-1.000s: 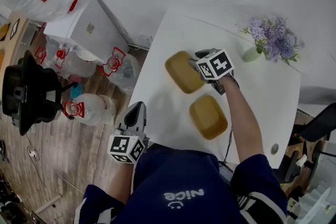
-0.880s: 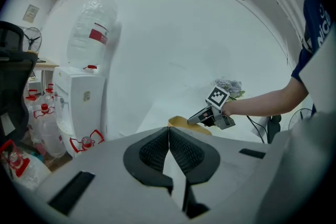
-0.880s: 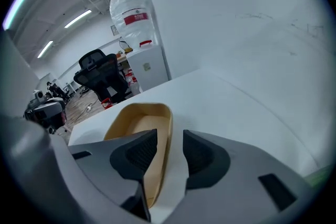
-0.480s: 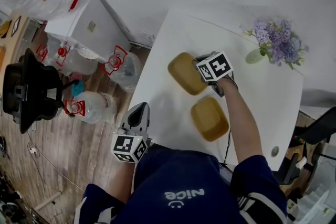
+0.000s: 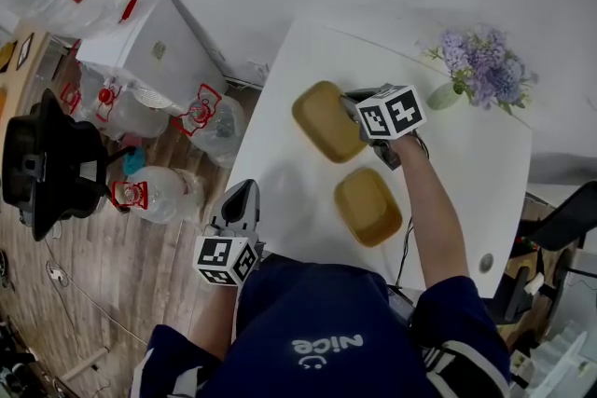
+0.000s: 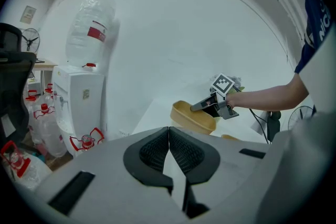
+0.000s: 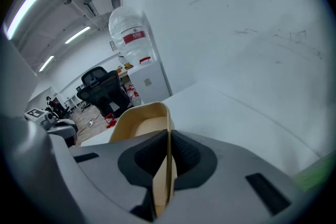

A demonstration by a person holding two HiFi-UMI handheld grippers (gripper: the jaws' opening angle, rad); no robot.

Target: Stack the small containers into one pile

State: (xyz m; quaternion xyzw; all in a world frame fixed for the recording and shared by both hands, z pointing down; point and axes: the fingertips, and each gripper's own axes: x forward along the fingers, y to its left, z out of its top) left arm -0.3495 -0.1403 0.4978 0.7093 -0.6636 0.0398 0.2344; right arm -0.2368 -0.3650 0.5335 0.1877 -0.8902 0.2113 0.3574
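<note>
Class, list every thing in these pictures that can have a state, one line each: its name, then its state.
far container, empty, tilted, held by one wall
near container, empty, upright on the table, untouched
right tongs, shut on the far container
left tongs, shut, empty, beside the table
flower vase, upright on the table
</note>
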